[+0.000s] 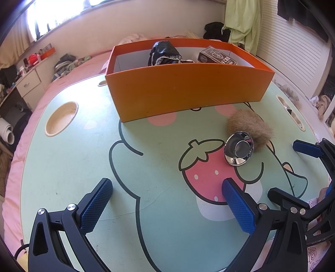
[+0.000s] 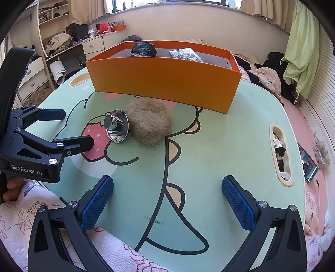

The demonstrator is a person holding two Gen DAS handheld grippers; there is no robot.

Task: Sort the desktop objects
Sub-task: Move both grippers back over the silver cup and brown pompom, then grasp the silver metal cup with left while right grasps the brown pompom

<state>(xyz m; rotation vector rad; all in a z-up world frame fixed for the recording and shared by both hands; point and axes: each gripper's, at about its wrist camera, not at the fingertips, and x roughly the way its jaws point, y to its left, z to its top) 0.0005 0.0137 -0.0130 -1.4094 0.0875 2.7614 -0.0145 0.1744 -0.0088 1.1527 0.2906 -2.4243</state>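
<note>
The left gripper (image 1: 167, 200) and the right gripper (image 2: 167, 200) are both hovering with jaws spread wide, empty; a hand (image 2: 11, 189) is gripping the left handle.

A bright window (image 2: 167, 2) runs above a cream wall (image 2: 188, 23). Left of it stands a cluttered white desk with drawers (image 2: 93, 45) and shelves (image 2: 52, 14); right of it hangs a green curtain (image 2: 301, 48). Below spreads a pink bed (image 1: 69, 73).
</note>
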